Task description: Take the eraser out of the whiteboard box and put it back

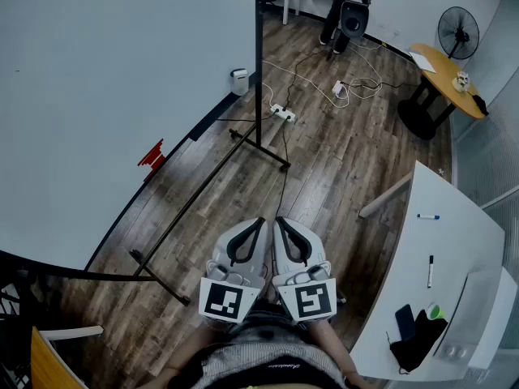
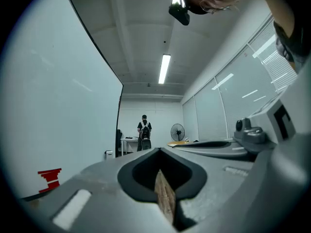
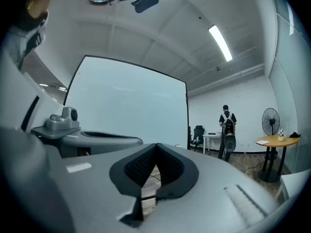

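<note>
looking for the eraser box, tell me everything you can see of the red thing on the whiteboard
The red thing is small and bright red, with a stepped, jagged outline like flat pieces stacked. It sits against the whiteboard's pale face, low down just above its dark bottom edge, about midway along. Only the board touches it. It is too small to tell its material or what it holds.

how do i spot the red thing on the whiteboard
Find the big whiteboard at the head view's left and follow its lower edge. The red thing, stepped in outline, sits just above that edge; the box further along is white.
</note>
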### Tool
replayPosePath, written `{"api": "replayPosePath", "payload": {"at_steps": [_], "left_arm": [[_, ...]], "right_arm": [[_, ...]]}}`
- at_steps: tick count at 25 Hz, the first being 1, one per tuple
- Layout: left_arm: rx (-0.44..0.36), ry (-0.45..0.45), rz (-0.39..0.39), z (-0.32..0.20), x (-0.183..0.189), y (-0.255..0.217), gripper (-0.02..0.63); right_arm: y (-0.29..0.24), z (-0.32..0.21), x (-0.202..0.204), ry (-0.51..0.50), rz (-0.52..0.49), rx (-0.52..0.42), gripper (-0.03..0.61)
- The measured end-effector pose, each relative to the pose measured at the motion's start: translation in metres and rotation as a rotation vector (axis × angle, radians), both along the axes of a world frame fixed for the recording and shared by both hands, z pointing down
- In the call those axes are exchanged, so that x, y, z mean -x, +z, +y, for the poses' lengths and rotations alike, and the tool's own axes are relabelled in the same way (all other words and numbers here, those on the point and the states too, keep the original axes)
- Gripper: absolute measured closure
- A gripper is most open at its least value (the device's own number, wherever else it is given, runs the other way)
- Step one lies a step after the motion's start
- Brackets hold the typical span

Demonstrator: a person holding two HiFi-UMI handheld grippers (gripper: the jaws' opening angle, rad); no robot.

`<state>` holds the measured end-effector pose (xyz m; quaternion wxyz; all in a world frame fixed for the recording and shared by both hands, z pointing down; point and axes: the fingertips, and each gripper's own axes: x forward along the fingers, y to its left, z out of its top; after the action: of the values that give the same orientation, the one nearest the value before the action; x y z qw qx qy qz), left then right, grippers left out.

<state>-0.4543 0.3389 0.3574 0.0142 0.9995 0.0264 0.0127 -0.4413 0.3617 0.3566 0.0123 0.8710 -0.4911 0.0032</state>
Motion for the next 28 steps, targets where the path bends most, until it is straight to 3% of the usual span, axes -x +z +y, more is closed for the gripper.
{"api": "replayPosePath", "payload": {"at_steps": [8, 20, 24, 28], "left_arm": [[0.025, -0.006, -0.002, -0.024, 0.000, 0.004, 0.612], [0.022, 0.029, -0.029, -0.068, -0.011, 0.025, 0.612], [0.018, 0.033, -0.032, -0.079, -0.036, 0.027, 0.612], [0.041, 0.011, -0.040, -0.091, -0.089, 0.024, 0.612]], "right_arm": [[0.002, -0.020, 0.001, -0.017, -0.020, -0.035, 0.575], [0.016, -0.059, -0.013, 0.042, -0.041, -0.047, 0.575], [0.020, -0.064, -0.043, 0.072, -0.053, -0.049, 0.575], [0.014, -0.077, -0.102, 0.065, -0.046, -0.044, 0.575]]}}
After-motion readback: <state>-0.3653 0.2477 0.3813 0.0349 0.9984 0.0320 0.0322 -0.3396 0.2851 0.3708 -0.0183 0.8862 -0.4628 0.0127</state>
